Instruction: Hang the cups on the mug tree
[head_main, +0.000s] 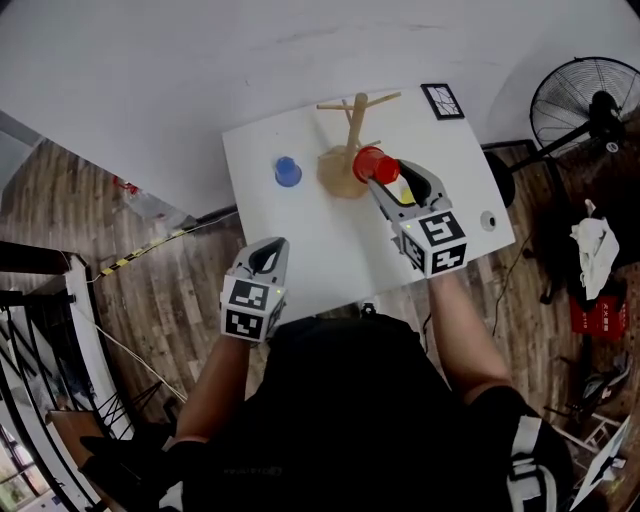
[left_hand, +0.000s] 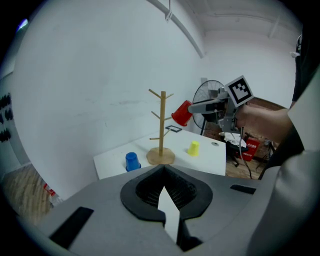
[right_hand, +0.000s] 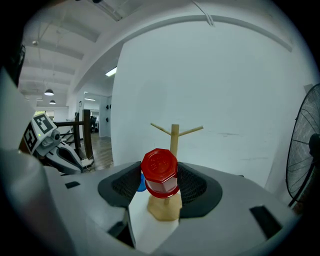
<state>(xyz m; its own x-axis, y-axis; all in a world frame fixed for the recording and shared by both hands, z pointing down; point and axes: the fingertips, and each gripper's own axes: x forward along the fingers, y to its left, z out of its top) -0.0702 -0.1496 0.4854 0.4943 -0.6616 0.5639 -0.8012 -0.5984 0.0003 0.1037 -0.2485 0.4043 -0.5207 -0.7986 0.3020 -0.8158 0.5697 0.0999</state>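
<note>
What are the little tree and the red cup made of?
The mug tree looks like pale, unpainted wood: tan, matte, with round dowel pegs. The red cup seems to be plastic: one even bright colour with a smooth, slightly shiny surface.

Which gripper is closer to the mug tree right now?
Right. The right gripper, shut on the red cup, is beside the mug tree. The left gripper is shut and empty, back by the near edge of the table, well short of the tree.
</note>
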